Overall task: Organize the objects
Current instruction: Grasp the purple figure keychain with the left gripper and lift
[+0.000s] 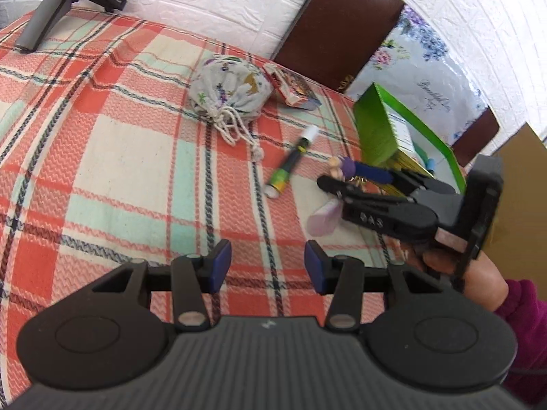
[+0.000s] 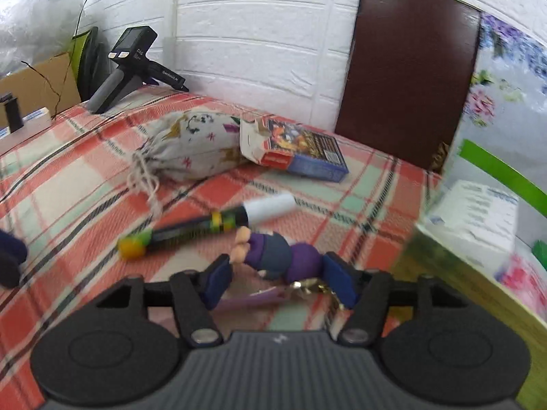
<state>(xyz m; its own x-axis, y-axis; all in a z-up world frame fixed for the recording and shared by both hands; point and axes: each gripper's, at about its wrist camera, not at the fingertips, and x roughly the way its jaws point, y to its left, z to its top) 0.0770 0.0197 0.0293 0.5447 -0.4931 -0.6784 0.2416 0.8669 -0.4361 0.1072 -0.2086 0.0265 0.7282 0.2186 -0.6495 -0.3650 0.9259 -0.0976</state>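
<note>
A plaid tablecloth [image 1: 102, 157] in red, cream and mint covers the table, and the left gripper [image 1: 268, 266] hangs over a bare stretch of it with its 2 blue pads apart and nothing between them. Off to its right, the right gripper [image 1: 333, 184] reaches in toward a small toy figure keychain [image 1: 345, 167], with the person's hand [image 1: 478, 273] and a magenta sleeve [image 1: 526, 311] behind it. In the right wrist view that gripper [image 2: 278, 282] has its pads on either side of the purple-and-navy figure [image 2: 277, 254], which lies on the cloth with its keyring [image 2: 307, 287] and a lilac tag [image 2: 246, 302] trailing toward the camera; the pads stand close on both sides, but I cannot tell whether they actually press it. Just beyond the figure lies a black marker [image 2: 205, 229] with a white cap and a green-and-yellow end. Further back sit a printed drawstring pouch [image 2: 195, 147] and, touching it, a torn card box [image 2: 294, 152]. A green-walled box [image 1: 386, 130] stands at the right edge of the table, close to the figure. A spare black handheld device [image 2: 131, 61] rests at the far left corner against the white brick wall [image 2: 259, 34].
</note>
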